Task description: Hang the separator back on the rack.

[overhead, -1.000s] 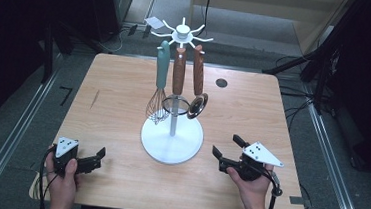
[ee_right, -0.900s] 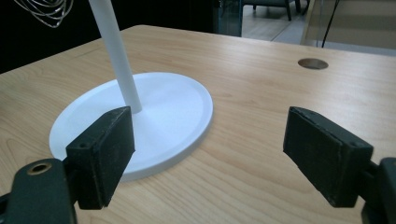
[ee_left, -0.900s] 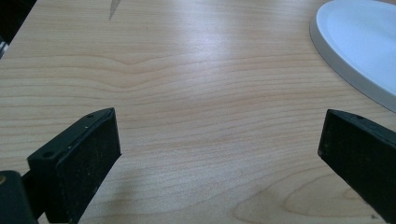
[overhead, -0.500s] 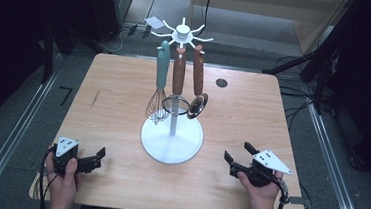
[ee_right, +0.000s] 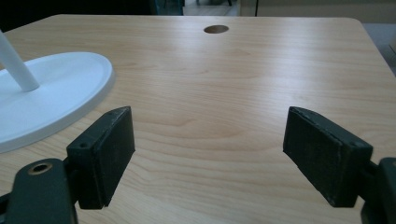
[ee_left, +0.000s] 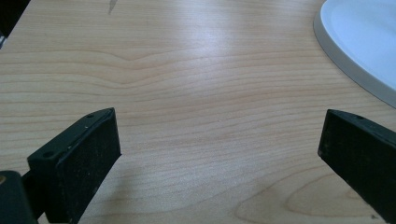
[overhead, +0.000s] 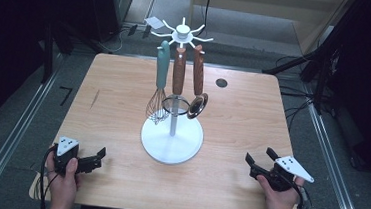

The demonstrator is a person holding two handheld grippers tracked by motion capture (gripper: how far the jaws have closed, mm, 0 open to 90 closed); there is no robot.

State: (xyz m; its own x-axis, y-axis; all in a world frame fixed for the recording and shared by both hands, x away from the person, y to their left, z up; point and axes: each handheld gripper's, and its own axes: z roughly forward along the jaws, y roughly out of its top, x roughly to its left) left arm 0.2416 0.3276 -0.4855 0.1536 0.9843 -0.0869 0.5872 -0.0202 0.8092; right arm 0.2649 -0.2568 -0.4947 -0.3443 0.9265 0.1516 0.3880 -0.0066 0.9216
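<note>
A white utensil stand (overhead: 172,138) with a round base stands mid-table; its base also shows as the stand base (ee_left: 359,42) and the stand base (ee_right: 51,98). From its top hooks hang a teal-handled whisk (overhead: 159,82) and two wooden-handled utensils (overhead: 178,71), one ending in a shiny round head (overhead: 197,105). My left gripper (overhead: 100,156) rests near the front left corner, open and empty, its jaws wide apart in the left gripper view (ee_left: 217,154). My right gripper (overhead: 259,158) lies at the front right, open and empty, also seen in the right gripper view (ee_right: 210,149).
The wooden table (overhead: 113,99) has a round cable hole (overhead: 221,82) at the back right. Dark floor, metal rails and black stands surround the table. A white paper scrap (overhead: 154,23) lies on the floor behind.
My right gripper has drawn back from beside the stand's base toward the front right edge. The left gripper has stayed put.
</note>
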